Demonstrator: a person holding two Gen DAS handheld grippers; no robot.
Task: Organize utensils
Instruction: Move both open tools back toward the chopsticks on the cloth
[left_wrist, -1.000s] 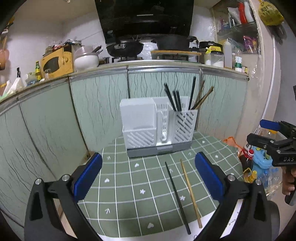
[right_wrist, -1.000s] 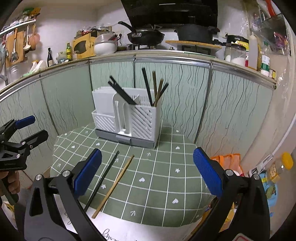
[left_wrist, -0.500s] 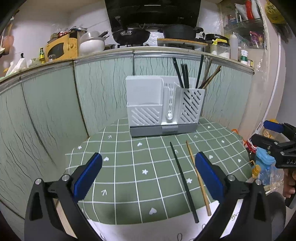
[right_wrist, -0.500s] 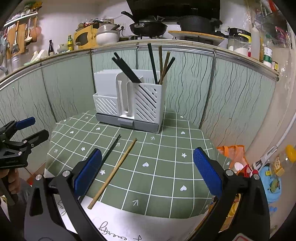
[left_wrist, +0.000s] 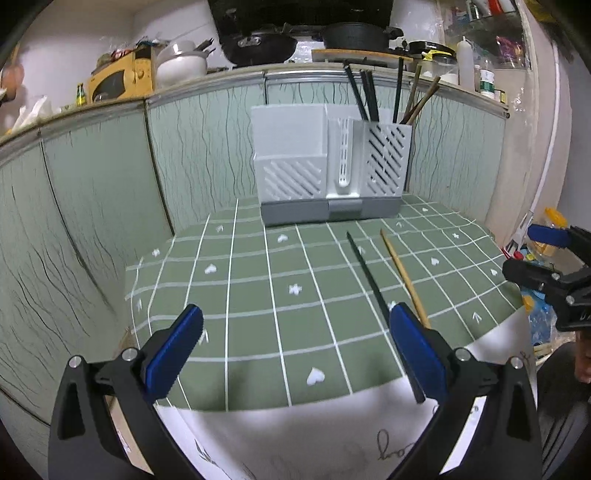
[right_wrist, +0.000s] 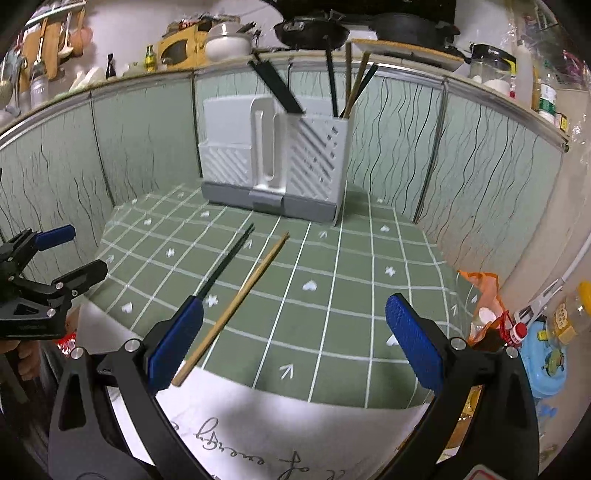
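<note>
Two loose chopsticks lie side by side on the green grid-patterned mat (left_wrist: 295, 306): a black chopstick (left_wrist: 367, 275) and, just to its right, a wooden chopstick (left_wrist: 402, 275). Behind them, at the mat's far edge, stands the white utensil holder (left_wrist: 325, 166), with more chopsticks upright in its right compartment. Your left gripper (left_wrist: 295, 354) hovers over the mat's near edge, fingers spread wide and empty. Your right gripper (right_wrist: 295, 343) does likewise, its fingers apart, holding nothing.
</note>
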